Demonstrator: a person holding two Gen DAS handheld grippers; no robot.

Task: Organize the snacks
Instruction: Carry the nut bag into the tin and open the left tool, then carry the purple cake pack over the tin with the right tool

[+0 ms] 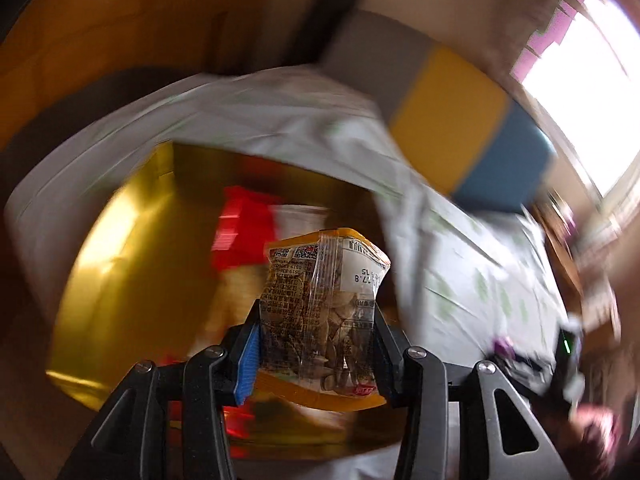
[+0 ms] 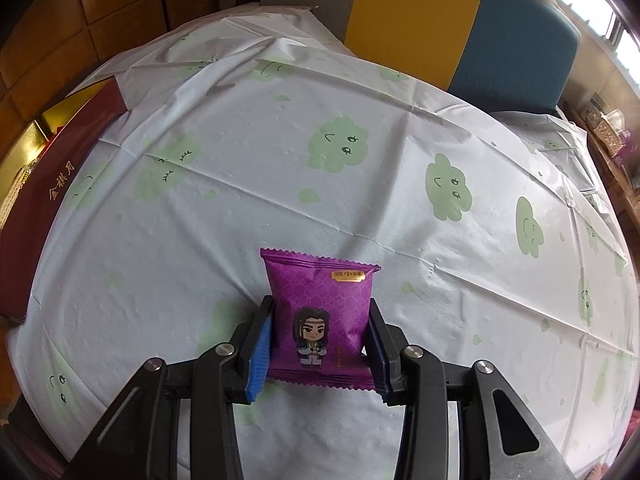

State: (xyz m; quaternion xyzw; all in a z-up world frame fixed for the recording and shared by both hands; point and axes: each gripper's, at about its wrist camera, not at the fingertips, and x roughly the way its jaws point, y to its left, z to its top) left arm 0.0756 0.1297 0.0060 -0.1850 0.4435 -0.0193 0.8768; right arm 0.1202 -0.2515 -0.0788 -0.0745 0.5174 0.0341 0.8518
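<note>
With left fingers (image 1: pixel 316 344) pinching the seed pack (image 1: pixel 320 304) and right fingers (image 2: pixel 318 354) pinching the purple pack (image 2: pixel 320 320), lower seeds well inside the gold box (image 1: pixel 120 272) before releasing.

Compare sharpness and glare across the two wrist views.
Left wrist view: background smeared by motion blur, window blown out, only the gripped clear-and-orange seed packet sharp. Right wrist view: crisp throughout, purple cartoon-figure snack packet legible, fisheye bowing the green-cloud tablecloth.
</note>
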